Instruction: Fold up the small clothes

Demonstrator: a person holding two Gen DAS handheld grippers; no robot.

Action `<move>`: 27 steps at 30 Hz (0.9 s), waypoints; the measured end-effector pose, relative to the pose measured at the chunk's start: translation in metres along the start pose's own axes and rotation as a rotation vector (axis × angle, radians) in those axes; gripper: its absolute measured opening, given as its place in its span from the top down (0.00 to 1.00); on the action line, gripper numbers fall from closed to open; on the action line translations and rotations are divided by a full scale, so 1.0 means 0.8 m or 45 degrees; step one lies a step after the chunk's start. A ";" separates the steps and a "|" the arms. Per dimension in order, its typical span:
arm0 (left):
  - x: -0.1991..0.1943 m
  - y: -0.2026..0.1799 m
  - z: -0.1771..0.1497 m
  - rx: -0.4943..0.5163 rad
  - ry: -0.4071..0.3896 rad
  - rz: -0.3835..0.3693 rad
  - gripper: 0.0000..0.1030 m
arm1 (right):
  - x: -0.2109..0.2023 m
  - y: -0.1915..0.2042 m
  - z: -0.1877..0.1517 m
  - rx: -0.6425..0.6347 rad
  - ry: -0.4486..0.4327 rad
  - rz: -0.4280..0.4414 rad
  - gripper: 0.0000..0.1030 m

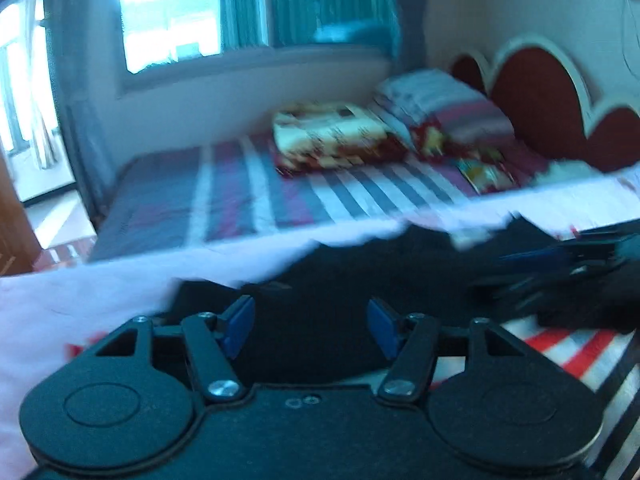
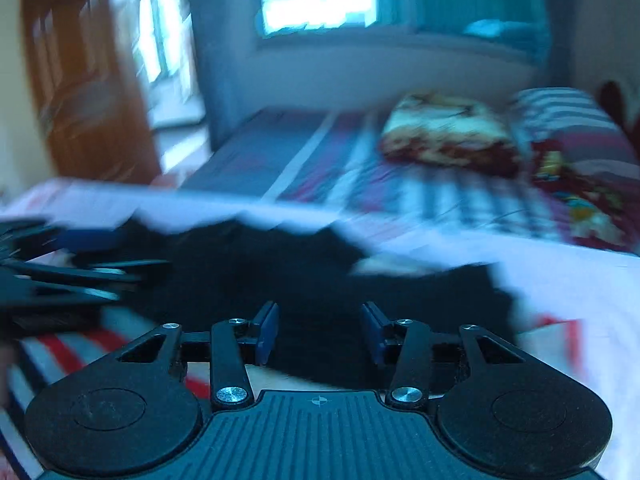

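Two views share one bed (image 1: 224, 188) with striped sheets; a dark garment (image 1: 360, 264) lies on a pale cloth (image 1: 80, 300) nearer the cameras. Only the right view shows a wooden door (image 2: 80, 80); only the left, a red headboard (image 1: 536, 96). Left gripper (image 1: 310, 326) and right gripper (image 2: 319, 331) have fingers (image 2: 267, 330) parted, grasping nothing
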State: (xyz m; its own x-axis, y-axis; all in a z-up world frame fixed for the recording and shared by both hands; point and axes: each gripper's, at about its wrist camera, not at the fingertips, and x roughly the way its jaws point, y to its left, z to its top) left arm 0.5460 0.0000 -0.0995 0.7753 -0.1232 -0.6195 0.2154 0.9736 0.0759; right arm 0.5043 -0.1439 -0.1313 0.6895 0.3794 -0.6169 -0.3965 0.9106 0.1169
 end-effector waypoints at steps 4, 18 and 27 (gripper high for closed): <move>0.021 0.012 -0.022 -0.022 0.062 0.030 0.38 | 0.010 0.001 -0.018 -0.069 0.023 -0.053 0.55; -0.037 0.054 -0.047 0.026 -0.046 0.148 0.38 | -0.068 -0.072 -0.034 0.088 -0.091 -0.211 0.55; -0.047 -0.019 -0.072 -0.067 0.018 -0.010 0.35 | -0.055 0.044 -0.064 -0.142 0.018 0.003 0.55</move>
State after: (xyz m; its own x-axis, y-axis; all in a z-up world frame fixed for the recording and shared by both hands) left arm 0.4797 0.0012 -0.1223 0.7651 -0.1282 -0.6310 0.1895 0.9814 0.0303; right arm 0.4293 -0.1372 -0.1400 0.6804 0.3786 -0.6275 -0.4635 0.8855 0.0317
